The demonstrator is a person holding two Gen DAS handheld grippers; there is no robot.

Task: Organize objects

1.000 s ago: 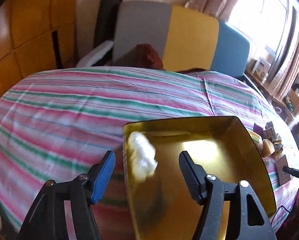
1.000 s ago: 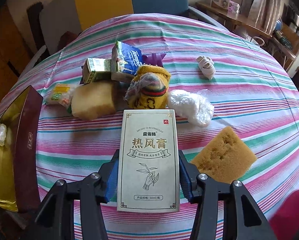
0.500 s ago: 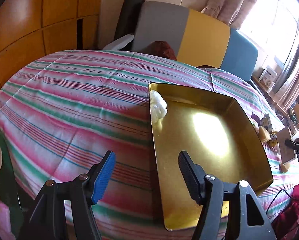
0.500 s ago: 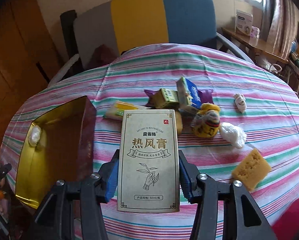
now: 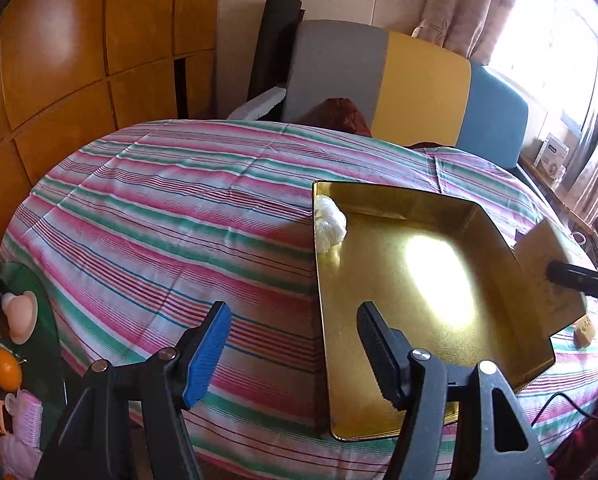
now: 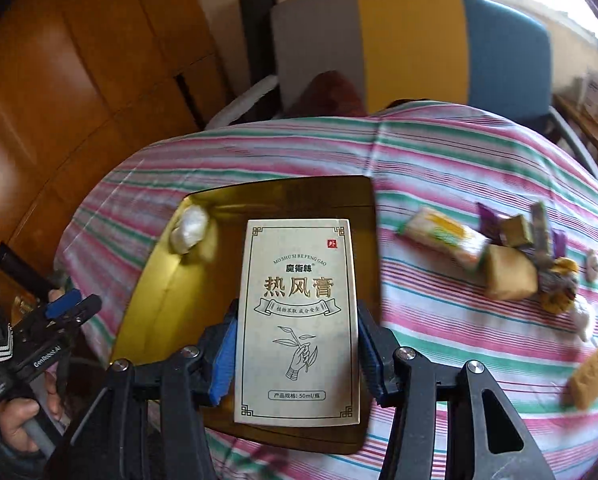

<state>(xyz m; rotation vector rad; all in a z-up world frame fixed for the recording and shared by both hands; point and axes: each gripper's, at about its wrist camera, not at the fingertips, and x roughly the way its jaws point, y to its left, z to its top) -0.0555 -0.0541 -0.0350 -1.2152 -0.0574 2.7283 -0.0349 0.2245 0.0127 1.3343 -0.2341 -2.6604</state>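
A gold tray [image 5: 439, 412] lies on the striped table, with a white crumpled wad [image 5: 329, 222] in its far left corner. My right gripper [image 6: 297, 344] is shut on a cream box with Chinese print [image 6: 299, 320] and holds it above the tray [image 6: 159, 280]; the wad [image 6: 189, 228] lies beyond it. In the left wrist view the box [image 5: 547, 276] appears at the tray's right rim. My left gripper [image 5: 291, 344] is open and empty, over the tray's near left edge. It also shows in the right wrist view [image 6: 73, 304].
Loose items lie right of the tray: a snack packet [image 6: 443, 238], a yellow sponge [image 6: 511, 272], small cartons [image 6: 519, 230], a yellow toy [image 6: 559, 280], another sponge [image 6: 589, 376]. A grey, yellow and blue chair [image 5: 383, 88] stands behind the table. Clutter sits low at the left [image 5: 15, 320].
My right gripper has carried the box left, from over the tablecloth to above the tray. My left gripper has pulled back and up, so more of the table shows.
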